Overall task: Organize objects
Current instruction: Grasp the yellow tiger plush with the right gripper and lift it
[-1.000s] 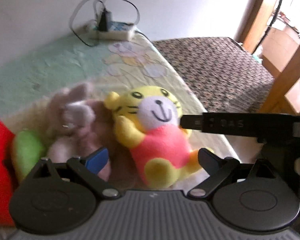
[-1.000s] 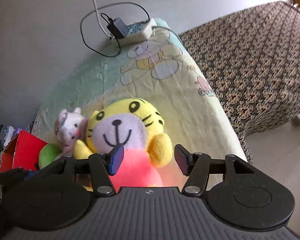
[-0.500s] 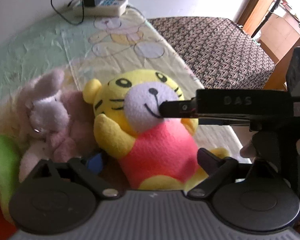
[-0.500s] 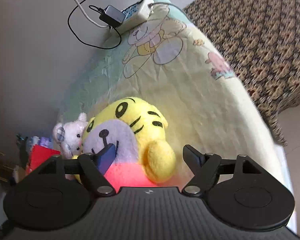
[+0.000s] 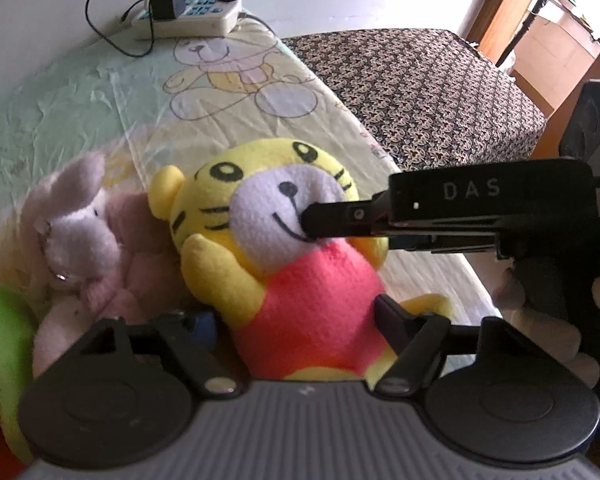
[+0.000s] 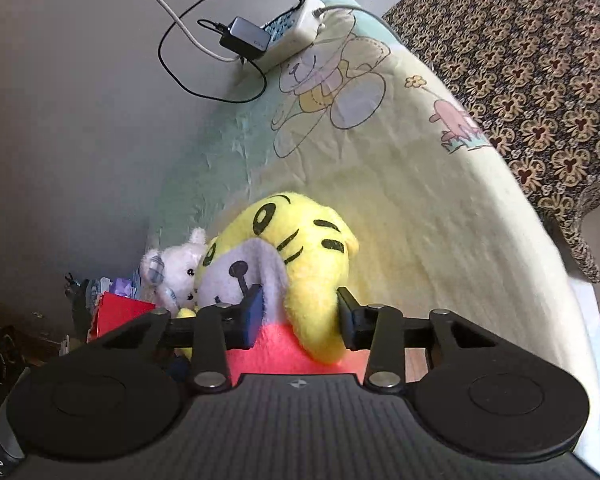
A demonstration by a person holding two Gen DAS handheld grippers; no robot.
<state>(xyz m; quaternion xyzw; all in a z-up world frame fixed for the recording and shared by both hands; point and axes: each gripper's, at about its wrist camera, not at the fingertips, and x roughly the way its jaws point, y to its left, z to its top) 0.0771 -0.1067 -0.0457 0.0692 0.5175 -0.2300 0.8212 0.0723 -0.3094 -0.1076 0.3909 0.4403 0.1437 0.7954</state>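
A yellow tiger plush (image 5: pixel 300 280) in a pink shirt sits on the pale cartoon-print sheet (image 5: pixel 100 112). My left gripper (image 5: pixel 292 316) straddles its pink body and its jaws are closing. The right finger touches the shirt, while a dark gap shows beside the blue left pad (image 5: pixel 202 326). My right gripper (image 5: pixel 312 222) reaches in from the right onto the tiger's face. In the right wrist view its jaws are closing, and the right gripper (image 6: pixel 300 304) pinches the side of the tiger's head (image 6: pixel 312 280), which bulges between the pads.
A pale pink and white plush (image 5: pixel 80 240) leans against the tiger's left side. A green soft thing (image 5: pixel 0 340) and a red box (image 6: pixel 120 312) lie further left. A power strip with charger (image 5: pixel 188 20) sits by the wall. A brown patterned cover (image 5: pixel 420 92) spreads to the right.
My left gripper sank toward the tiger and its jaws narrowed around the body. My right gripper moved onto the tiger's head, widened, then closed on its side.
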